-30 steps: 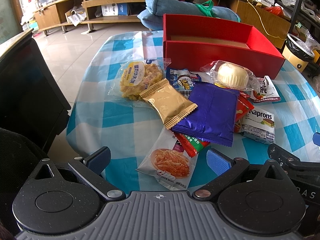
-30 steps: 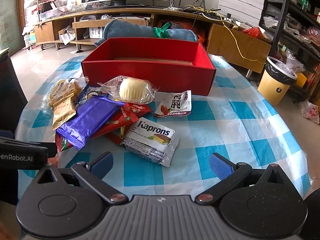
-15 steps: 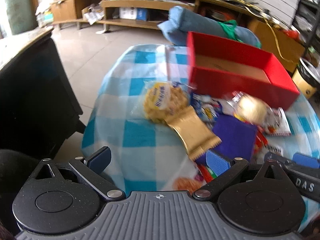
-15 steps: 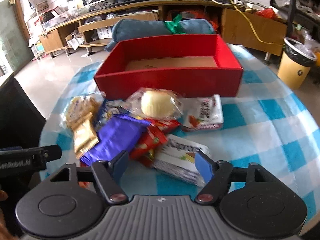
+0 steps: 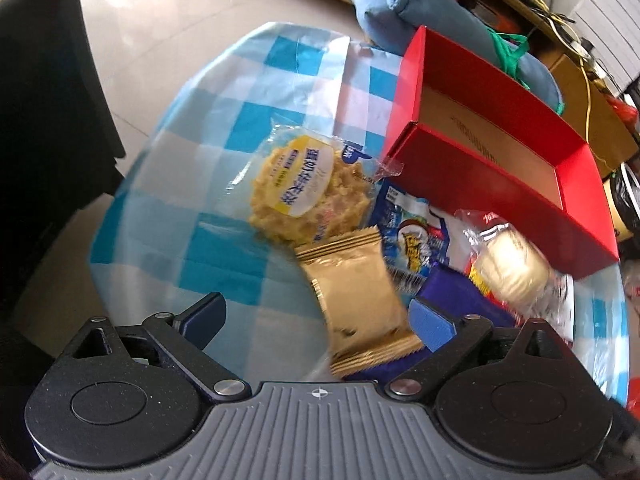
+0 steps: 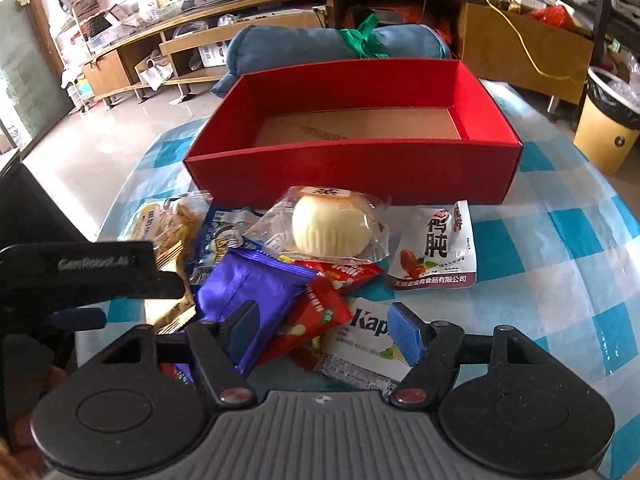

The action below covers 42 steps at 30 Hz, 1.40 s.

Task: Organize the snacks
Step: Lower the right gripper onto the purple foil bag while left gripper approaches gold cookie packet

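A pile of wrapped snacks lies on the blue-checked tablecloth (image 6: 560,208) in front of an empty red box (image 6: 352,172). My left gripper (image 5: 318,322) is open, low over the pile, with the gold packet (image 5: 356,300) between its fingers; beyond it lies a round yellow cake pack (image 5: 308,192). The red box (image 5: 500,160) is at the right in that view. My right gripper (image 6: 326,330) is open over the red packet (image 6: 316,320), between the purple packet (image 6: 244,292) and the white Kaprons packet (image 6: 360,344). A wrapped white bun (image 6: 332,230) lies just beyond.
A white-and-maroon snack pack (image 6: 434,252) lies right of the bun. A blue rolled cushion (image 6: 332,48) sits behind the box. A yellow bin (image 6: 604,128) stands on the floor at right. A dark chair (image 5: 40,120) stands left of the table. The left gripper's body (image 6: 80,272) shows at left.
Both grippers have moved forward and down onto the snack pile. The left one swung left over the gold packet. The right gripper's fingers have come closer together.
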### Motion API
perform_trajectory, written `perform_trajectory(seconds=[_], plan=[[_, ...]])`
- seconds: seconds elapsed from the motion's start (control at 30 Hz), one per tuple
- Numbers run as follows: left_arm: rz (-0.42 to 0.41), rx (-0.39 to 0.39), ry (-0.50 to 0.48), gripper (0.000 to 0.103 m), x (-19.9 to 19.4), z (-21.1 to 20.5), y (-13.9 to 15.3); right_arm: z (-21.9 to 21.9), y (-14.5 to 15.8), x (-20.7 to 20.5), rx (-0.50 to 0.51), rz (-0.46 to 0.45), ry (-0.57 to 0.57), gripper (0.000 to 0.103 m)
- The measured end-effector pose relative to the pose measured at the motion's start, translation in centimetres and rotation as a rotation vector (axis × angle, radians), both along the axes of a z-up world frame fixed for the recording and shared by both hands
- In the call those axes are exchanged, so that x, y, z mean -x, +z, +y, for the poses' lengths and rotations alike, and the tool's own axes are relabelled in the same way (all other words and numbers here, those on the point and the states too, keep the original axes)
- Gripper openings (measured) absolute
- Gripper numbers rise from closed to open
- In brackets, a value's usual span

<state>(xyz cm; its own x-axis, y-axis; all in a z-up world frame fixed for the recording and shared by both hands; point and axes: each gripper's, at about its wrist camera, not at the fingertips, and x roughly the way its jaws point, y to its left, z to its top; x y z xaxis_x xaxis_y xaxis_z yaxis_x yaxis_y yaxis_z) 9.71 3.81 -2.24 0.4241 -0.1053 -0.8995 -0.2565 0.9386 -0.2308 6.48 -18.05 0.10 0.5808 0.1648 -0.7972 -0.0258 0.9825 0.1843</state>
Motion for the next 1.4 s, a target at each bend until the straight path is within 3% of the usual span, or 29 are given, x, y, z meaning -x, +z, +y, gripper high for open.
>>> perform_trajectory(seconds=[0.17, 0.3, 0.63, 1.03, 1.3, 1.4], plan=[[0.028, 0.004, 0.026, 0.094, -1.0, -0.9, -1.0, -0.5, -0.3, -0.3, -0.025, 0.013, 0.007, 0.064], [0.055, 0.030, 0.037, 0.067, -1.1, -0.2, -1.5, -0.8, 0.0, -0.2, -0.015, 0.004, 0.008, 0.060], [0.045, 0.044, 0.015, 0.054, -0.5, 0.3, -1.3, -1.1, 0.2, -0.4, -0.071, 0.042, 0.004, 0.059], [0.015, 0.053, -0.011, 0.051, 0.7, 1.1, -0.9, 3.6, 0.3, -1.9, -0.071, 0.111, 0.022, 0.059], [0.026, 0.037, -0.017, 0.048, 1.2, 2.2, -1.5, 5.5, 0.2, -3.4, -0.047, 0.141, -0.045, 0.054], [0.026, 0.054, -0.018, 0.048, 1.3, 2.6, -1.6, 5.9, 0.2, -4.1, -0.089, 0.169, -0.064, 0.053]])
